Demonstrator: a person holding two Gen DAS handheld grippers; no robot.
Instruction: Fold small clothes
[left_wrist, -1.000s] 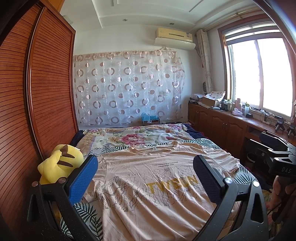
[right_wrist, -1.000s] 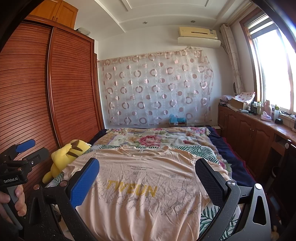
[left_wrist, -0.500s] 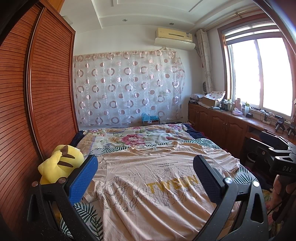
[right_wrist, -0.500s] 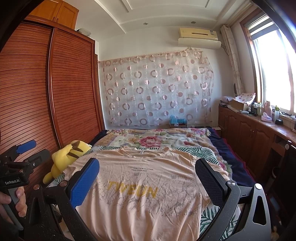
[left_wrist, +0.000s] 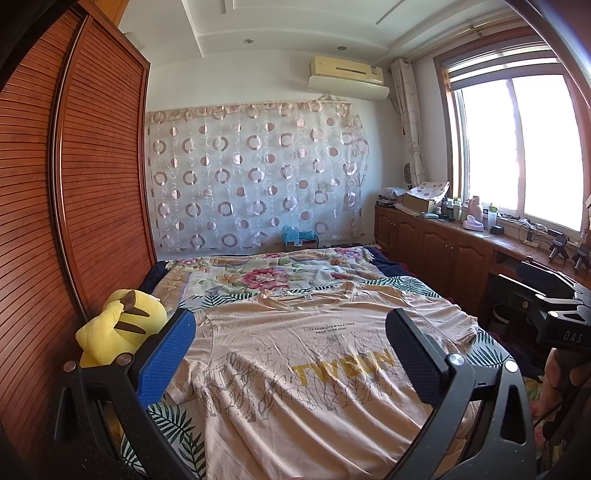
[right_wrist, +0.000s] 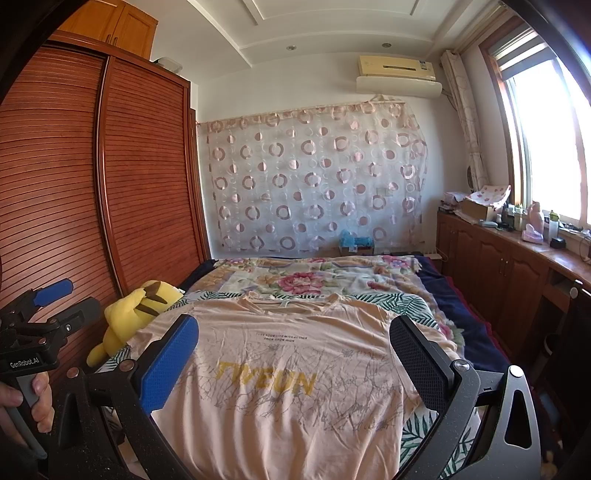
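Nothing much is shifting since a second ago: both my grippers are hovering over the near end of the bed just as they were, and the shirt is lying where it lay.

My left gripper (left_wrist: 291, 354) is holding its two fingers spread wide, the blue pad (left_wrist: 166, 358) on one side and the black pad (left_wrist: 413, 354) on the other, with nothing between them and nothing touching them. My right gripper (right_wrist: 295, 358) is standing the same way, jaws wide apart, gripping nothing.

Below them the peach T-shirt (left_wrist: 295, 369) is lying flat and face up on the leaf-print sheet (left_wrist: 173, 424), collar toward the far wall, yellow lettering across the chest. A flowered quilt (left_wrist: 266, 273) is covering the far half of the bed, and a yellow plush toy (left_wrist: 118, 328) is sitting just beside the shirt's sleeve, against the wooden wardrobe (left_wrist: 74, 221).

My gripper frames are cutting off the shirt's hem, so I cannot see its near edge in either view. Small print above the yellow word is too fine to read. My other hand (right_wrist: 37, 402) is showing only partly at the frame edge.
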